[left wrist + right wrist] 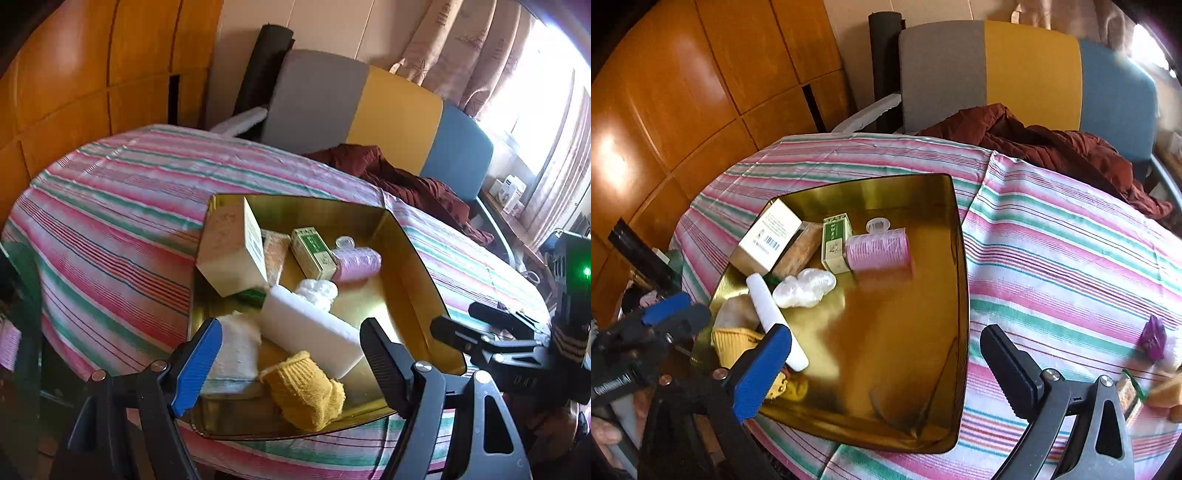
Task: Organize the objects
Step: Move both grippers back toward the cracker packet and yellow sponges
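Gold tray (956, 295) already holds most items; my right gripper (886, 354) and left gripper (291, 350) hover spread, empty (purple packet (1153, 338) probably next, reaching right).

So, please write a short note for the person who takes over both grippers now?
Left gripper: open, empty, above the near end of the gold tray.
Right gripper: open, empty, above the tray's right side.
Done: boxes, pink roller, white block and yellow sock lie in the tray.
Left: purple item and a small packet remain on the striped cloth, right of the tray.
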Demonstrator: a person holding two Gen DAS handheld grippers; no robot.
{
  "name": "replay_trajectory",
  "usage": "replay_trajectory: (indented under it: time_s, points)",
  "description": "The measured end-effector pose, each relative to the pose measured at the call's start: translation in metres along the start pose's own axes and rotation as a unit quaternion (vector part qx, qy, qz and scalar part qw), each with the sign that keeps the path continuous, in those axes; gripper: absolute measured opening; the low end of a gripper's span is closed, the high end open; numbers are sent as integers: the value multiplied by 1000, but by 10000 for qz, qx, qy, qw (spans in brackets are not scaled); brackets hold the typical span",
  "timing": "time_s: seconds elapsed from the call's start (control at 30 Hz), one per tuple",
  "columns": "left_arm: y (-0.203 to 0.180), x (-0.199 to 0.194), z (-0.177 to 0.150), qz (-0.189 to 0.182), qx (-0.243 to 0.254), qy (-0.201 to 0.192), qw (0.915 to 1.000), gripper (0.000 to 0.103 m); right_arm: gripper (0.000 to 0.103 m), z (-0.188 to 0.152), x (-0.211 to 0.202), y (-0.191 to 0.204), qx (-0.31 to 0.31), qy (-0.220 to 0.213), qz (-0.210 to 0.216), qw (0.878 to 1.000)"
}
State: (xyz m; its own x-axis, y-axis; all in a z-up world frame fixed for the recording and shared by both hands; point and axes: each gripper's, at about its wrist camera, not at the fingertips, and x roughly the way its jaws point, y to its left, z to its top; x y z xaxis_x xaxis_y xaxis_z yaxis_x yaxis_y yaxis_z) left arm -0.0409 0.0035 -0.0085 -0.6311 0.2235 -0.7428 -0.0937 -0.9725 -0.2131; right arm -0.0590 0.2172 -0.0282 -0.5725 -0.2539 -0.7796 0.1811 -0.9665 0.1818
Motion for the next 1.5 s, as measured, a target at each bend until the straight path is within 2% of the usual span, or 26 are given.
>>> replay_trajectory:
  time_s: [0.67, 1.5]
  points:
    - [-12, -12, -8, 378, 293, -269, 9985, 76, 103, -17, -14, 12, -82, -175, -127, 9997]
    - [-33, -9, -12, 96, 600, -106, 9981, 73, 103, -25, -26, -16, 247, -280, -259, 9990]
